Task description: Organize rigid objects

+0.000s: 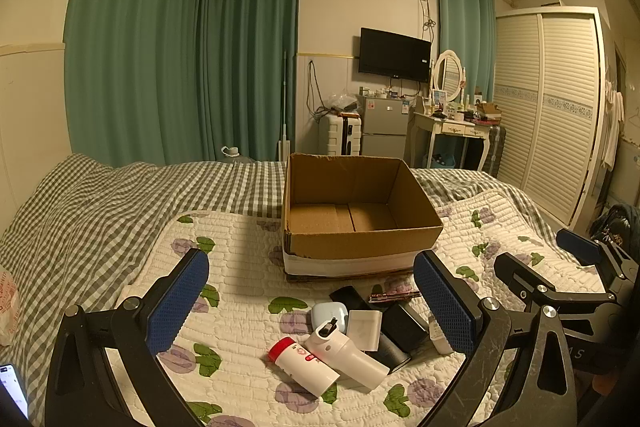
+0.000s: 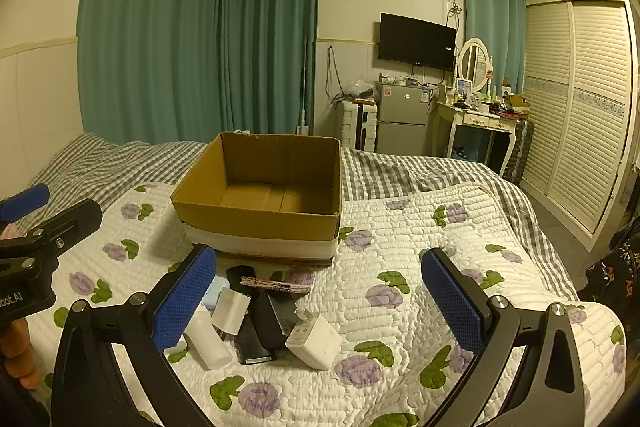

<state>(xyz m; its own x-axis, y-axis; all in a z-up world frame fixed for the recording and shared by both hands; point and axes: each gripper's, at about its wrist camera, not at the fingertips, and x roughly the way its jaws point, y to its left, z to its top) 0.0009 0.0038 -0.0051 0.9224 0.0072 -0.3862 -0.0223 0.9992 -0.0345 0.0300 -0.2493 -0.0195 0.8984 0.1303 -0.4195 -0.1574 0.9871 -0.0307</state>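
Note:
An open cardboard box (image 1: pixel 360 241) (image 2: pixel 256 219) stands empty on the quilted floral bedspread. In front of it lies a pile of small rigid items: a white bottle with a red cap (image 1: pixel 300 363), a white handheld device (image 1: pixel 348 355), a light blue case (image 1: pixel 328 313), a white flat box (image 1: pixel 364 327), black blocks (image 1: pixel 402 327) (image 2: pixel 276 319), a white plug adapter (image 2: pixel 312 341) and a patterned flat item (image 2: pixel 276 285). My left gripper (image 1: pixel 312 303) is open above the pile. My right gripper (image 2: pixel 316 299) is open, the pile at its left finger.
The bed has a grey checked sheet (image 1: pixel 88 211) to the left and back. A phone (image 1: pixel 12 391) lies at the lower left edge. Beyond the bed stand a small fridge (image 1: pixel 384 125), a dressing table (image 1: pixel 452 131) and a louvred wardrobe (image 1: pixel 548 107).

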